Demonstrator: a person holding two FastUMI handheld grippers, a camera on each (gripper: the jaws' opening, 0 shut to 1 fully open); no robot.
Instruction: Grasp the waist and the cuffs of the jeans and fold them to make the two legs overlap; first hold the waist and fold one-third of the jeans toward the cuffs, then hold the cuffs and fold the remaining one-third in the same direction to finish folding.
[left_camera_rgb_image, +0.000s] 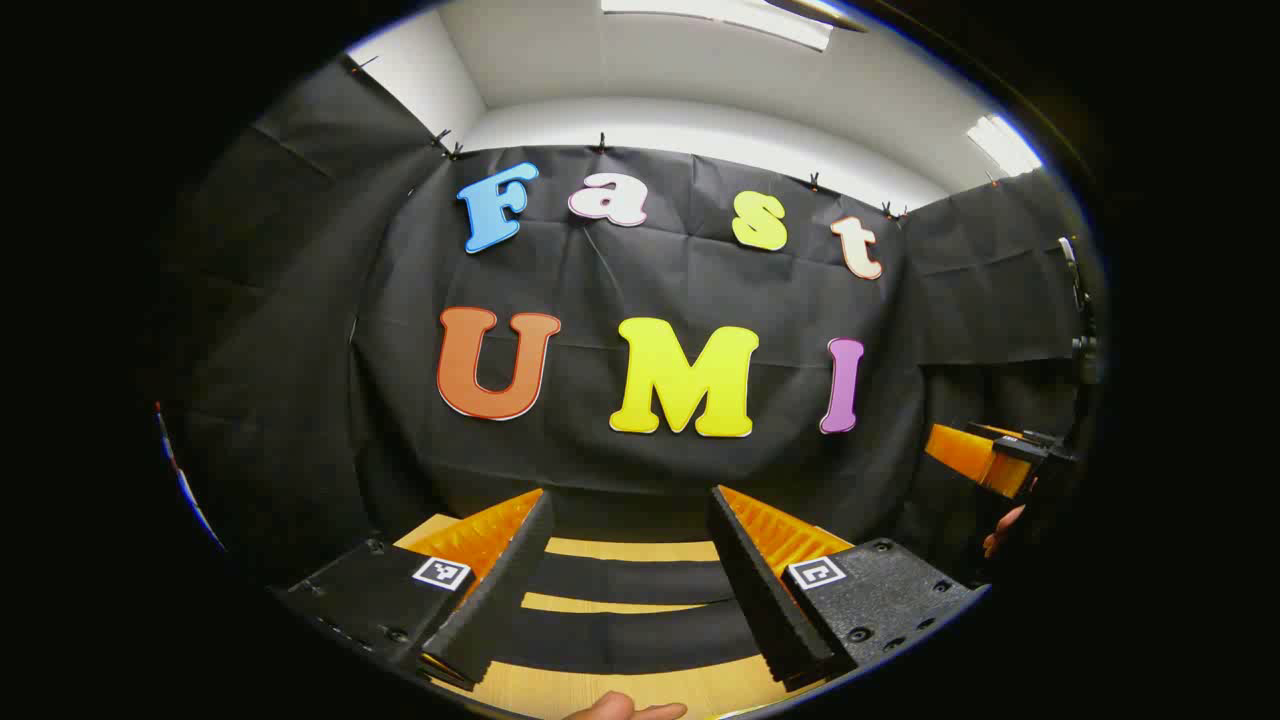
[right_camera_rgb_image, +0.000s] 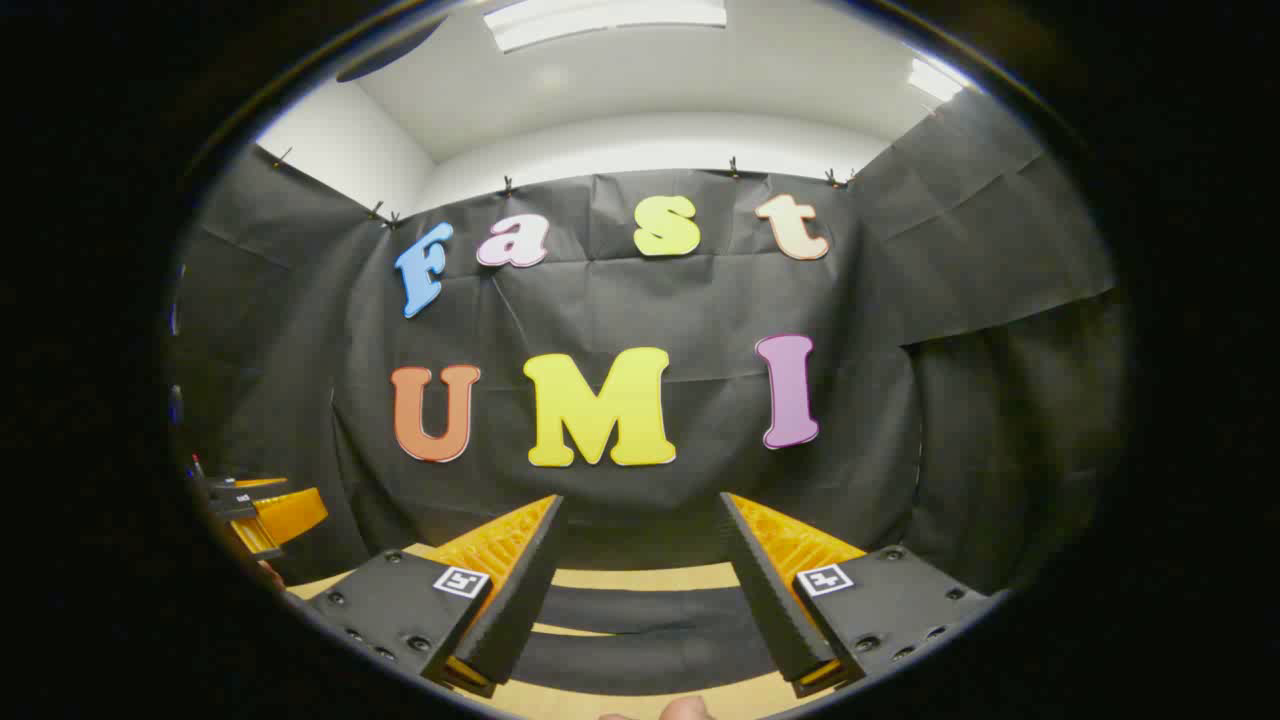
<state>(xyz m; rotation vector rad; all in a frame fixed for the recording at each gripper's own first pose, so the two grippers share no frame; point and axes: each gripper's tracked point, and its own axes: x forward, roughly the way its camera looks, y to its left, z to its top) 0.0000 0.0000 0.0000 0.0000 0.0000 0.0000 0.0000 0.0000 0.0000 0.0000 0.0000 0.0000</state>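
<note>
In the left gripper view, a black cloth wall (left_camera_rgb_image: 640, 400) hangs behind a light wooden table (left_camera_rgb_image: 620, 550). The left gripper (left_camera_rgb_image: 630, 520) is held above the table, jaws wide with nothing between them. The right gripper (left_camera_rgb_image: 985, 460) shows at the wall's right side.

In the right gripper view, the same wall stands behind the table. The right gripper (right_camera_rgb_image: 640, 525) has its jaws wide and empty. The left gripper (right_camera_rgb_image: 265, 515) sits at the wall's lower left. I cannot tell where the jeans lie.

Table (left_camera_rgb_image: 620, 548) at 6 o'clock, booth wall (left_camera_rgb_image: 640, 300) behind it at 12; right gripper (left_camera_rgb_image: 985, 458) at 3 o'clock in left gripper view.
</note>
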